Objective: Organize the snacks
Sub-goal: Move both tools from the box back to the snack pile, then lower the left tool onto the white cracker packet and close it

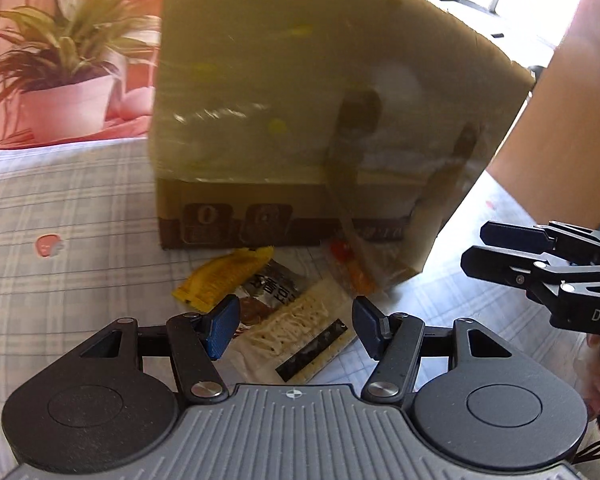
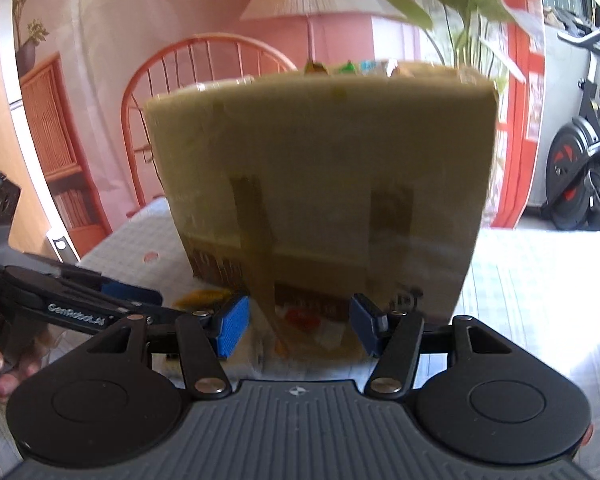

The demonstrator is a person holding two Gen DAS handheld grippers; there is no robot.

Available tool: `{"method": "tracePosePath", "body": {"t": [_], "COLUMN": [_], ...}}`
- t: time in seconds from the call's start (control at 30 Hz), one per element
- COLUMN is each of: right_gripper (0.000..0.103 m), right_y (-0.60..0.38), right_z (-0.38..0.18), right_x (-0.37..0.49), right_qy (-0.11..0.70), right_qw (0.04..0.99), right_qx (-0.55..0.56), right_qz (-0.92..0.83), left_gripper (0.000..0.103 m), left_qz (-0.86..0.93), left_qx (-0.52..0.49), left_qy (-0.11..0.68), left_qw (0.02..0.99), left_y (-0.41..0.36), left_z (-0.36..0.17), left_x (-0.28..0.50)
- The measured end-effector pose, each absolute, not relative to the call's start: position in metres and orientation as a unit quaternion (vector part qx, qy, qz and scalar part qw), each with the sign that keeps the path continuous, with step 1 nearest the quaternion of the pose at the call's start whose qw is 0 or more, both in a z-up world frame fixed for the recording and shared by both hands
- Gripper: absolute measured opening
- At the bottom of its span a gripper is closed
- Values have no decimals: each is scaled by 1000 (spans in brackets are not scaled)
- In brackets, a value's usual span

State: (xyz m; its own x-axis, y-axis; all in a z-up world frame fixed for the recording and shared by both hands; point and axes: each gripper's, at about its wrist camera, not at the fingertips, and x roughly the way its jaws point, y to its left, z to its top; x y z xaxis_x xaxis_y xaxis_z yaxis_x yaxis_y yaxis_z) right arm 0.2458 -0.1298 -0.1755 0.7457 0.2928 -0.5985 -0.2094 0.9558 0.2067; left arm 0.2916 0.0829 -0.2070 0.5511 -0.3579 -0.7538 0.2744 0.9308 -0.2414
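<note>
Looking down my left gripper, both blue pads are spread wide with nothing between them, so it's open and empty. Right under it on the plaid tablecloth there's a little pile of snacks: a yellow packet, a dark packet with printed characters next to it, and a clear noodle pack lying flat between my fingers' line of sight. Just behind them sits the big cardboard box, pretty blurry, with a red-orange wrapper at its bottom edge. My right gripper pokes in from the right side there, and its fingers look close together from that angle, but on its own camera the right gripper has a clear gap between the pads and isn't holding anything. From that side the box fills most of the view, with some colourful wrappers peeking over its top rim. A potted plant stands off to the left behind the table.
</note>
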Motion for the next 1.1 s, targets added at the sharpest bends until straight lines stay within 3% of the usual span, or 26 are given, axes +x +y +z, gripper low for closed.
{"method": "tracePosePath", "body": {"t": [1.1], "right_gripper": [59], "right_y": [-133], "right_z": [-194], "right_x": [244], "right_qy": [362], "right_qw": [920], "right_qx": [80], "right_qz": [128], "left_gripper": [63], "left_qz": [-241], "left_qx": [47], "left_qy": [450], "left_qw": [859], "left_y": [51], "left_z": [-223], "left_x": [272]}}
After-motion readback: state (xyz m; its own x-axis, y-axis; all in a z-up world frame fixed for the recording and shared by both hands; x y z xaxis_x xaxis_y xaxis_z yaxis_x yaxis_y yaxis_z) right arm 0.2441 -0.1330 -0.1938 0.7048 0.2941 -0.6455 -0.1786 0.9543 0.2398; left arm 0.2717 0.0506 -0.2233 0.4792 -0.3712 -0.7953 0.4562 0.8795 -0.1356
